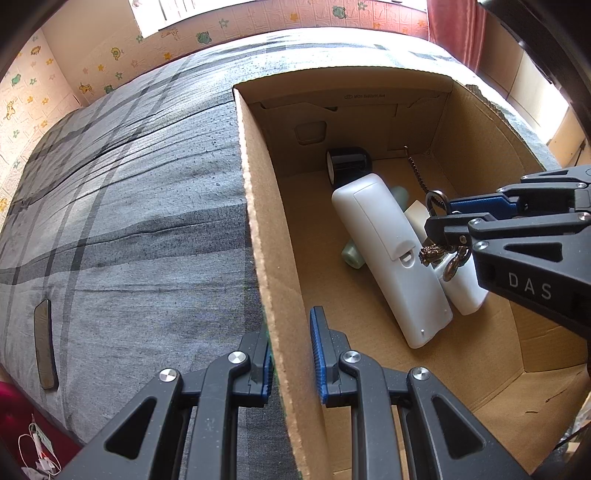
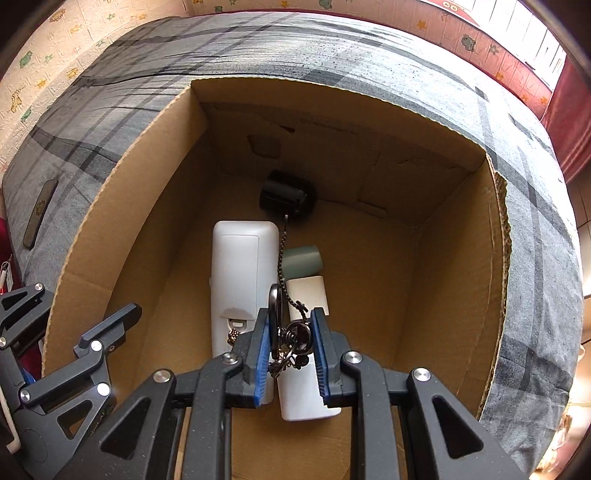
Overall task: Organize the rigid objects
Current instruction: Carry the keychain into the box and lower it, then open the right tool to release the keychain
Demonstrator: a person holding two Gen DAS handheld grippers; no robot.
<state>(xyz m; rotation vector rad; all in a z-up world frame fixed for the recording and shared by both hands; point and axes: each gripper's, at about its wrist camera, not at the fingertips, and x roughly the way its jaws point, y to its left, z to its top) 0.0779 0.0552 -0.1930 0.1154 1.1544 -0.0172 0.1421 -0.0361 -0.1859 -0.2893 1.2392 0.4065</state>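
Clamping the near wall of the cardboard box [image 1: 258, 221] steadies it on the bed [image 1: 129, 184] for the left gripper [image 1: 291, 354]; farther in, the right gripper [image 2: 290, 354] pinches a keychain [image 2: 291, 336] (chain dangling) above the white remote [image 2: 236, 266], ready to drop.

1. A brown cardboard box [image 2: 461, 236] is sitting on a bedcover [image 1: 129, 221] showing grey with darker plaid stripes.
2. A white remote [image 1: 391, 258], a pale green bottle [image 2: 301, 260] and a black cylinder [image 2: 286, 195] are lying inside.
3. Black claws are showing blue pads [image 1: 317, 354].
4. Cream wallpaper [image 1: 37, 92] is displaying green frogs and yellow flowers.
5. A red curtain [image 1: 456, 33] is hanging beyond.
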